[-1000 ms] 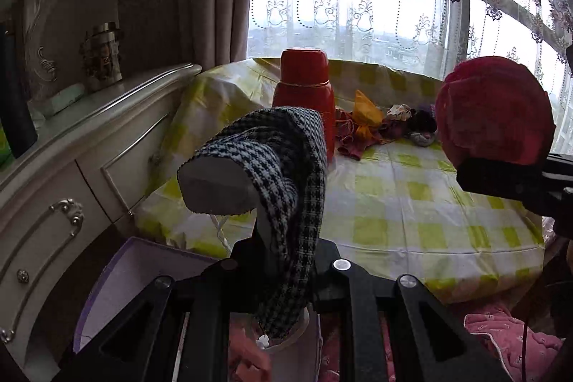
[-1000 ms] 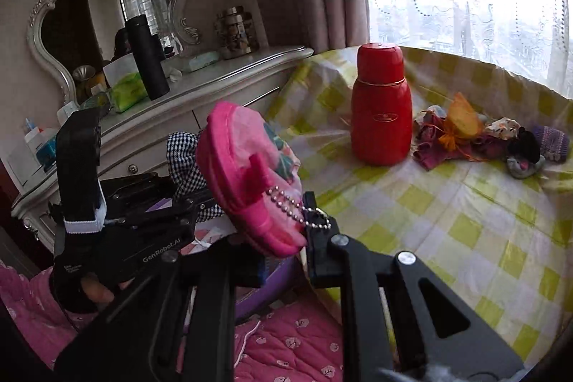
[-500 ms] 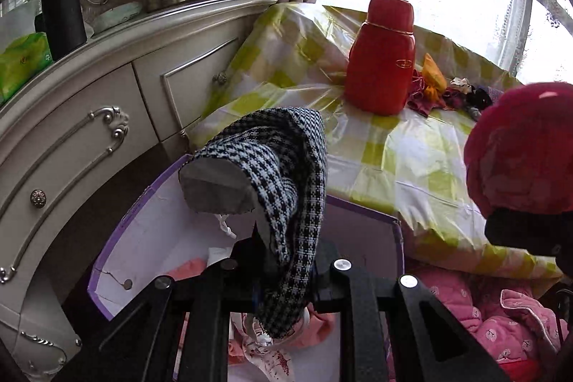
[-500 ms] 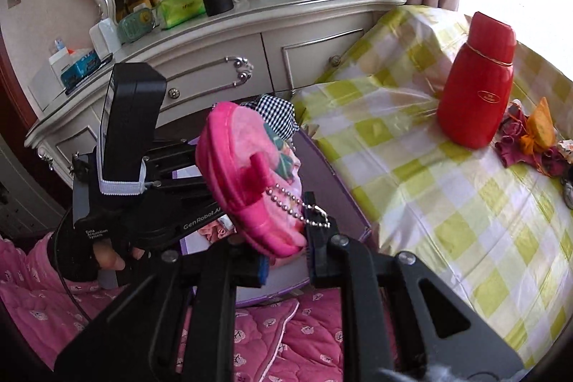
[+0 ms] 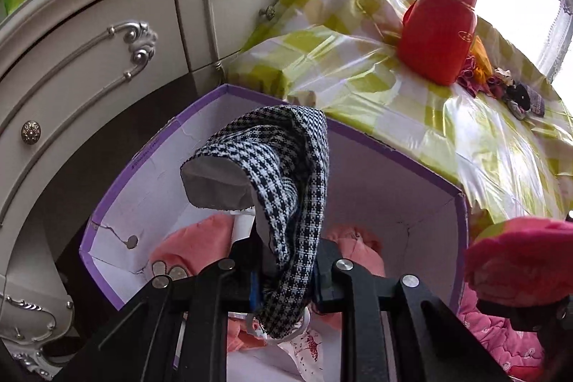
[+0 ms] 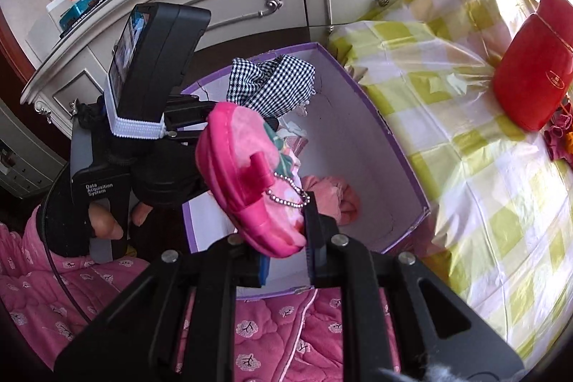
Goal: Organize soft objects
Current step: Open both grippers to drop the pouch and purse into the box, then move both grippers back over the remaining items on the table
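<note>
Swung both tools away from the counter [image 5: 412, 102] to above the purple box [image 5: 358, 174], left tool [image 5: 286, 271] just loosening on the checked cloth [image 5: 286, 160], right tool [image 6: 284, 256] clamped on the pink pouch [image 6: 247, 174], so dropping in seemed next.

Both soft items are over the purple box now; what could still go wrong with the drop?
1. The checked cloth drapes over the left hand-held gripper, whose jaws have just been opening; it may snag instead of falling into the purple box.
2. The pink pouch in the right hand-held gripper trails a bead chain that could catch on a finger.
</note>
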A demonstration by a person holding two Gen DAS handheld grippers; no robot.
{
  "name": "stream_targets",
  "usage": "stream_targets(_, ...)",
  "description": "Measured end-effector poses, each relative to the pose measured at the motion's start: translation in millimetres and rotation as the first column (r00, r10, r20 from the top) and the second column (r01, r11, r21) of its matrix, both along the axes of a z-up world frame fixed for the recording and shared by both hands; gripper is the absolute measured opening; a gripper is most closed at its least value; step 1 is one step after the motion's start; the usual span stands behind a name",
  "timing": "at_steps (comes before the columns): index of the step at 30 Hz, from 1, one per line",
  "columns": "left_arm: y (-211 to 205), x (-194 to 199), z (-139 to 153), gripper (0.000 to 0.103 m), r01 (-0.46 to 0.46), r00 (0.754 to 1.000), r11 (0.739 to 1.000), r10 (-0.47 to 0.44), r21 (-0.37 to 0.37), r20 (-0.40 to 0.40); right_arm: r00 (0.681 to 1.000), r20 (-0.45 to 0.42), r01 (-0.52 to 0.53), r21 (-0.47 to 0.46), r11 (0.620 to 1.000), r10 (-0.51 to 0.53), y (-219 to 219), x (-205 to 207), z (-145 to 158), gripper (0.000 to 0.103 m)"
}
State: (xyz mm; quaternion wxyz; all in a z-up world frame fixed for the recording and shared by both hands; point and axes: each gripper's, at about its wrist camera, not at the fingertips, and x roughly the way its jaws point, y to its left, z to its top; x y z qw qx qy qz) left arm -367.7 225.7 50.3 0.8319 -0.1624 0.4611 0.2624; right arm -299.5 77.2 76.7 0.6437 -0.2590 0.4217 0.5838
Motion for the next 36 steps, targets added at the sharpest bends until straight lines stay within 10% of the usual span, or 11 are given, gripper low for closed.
stream_targets(3,14.2,-2.2,-10.6,0.051,-0.056,0.997,0.998,0.055,-0.021,-0.046,0.999,-0.043,-0.006,-0.018,1.000,0.005,9.8,1.2,-8.3,0.023)
stream_targets(6,22.7,-6.5,-14.8,0.070,-0.104,0.992,0.995,0.104,0.009,-0.075,0.996,-0.085,0.019,-0.030,0.999,-0.022,13.1,8.2,-17.1,0.053)
stream_targets(18,13.6,9.2,-28.3,0.078,-0.067,0.976,0.992,0.088,0.110,-0.200,0.960,-0.167,0.230,0.026,0.973,-0.223,-35.5,73.2,-18.5,0.060)
stream_targets(24,-36.9,64.4,-21.5,0.078,0.135,0.980,0.989,-0.125,0.062,-0.152,0.864,-0.269,0.458,0.071,0.886,-0.425,-106.5,143.3,-31.8,0.062)
stream_targets(29,-98.0,141.9,-21.0,0.078,0.358,0.931,0.933,-0.360,-0.039,-0.061,0.747,-0.275,0.653,0.138,0.744,-0.605,-181.8,196.6,-32.6,0.062)
stream_targets(36,-179.6,272.7,-28.8,0.078,0.501,0.864,0.850,-0.503,0.162,-0.034,0.618,-0.198,0.786,0.161,0.596,-0.761,-259.9,256.5,-40.7,0.063)
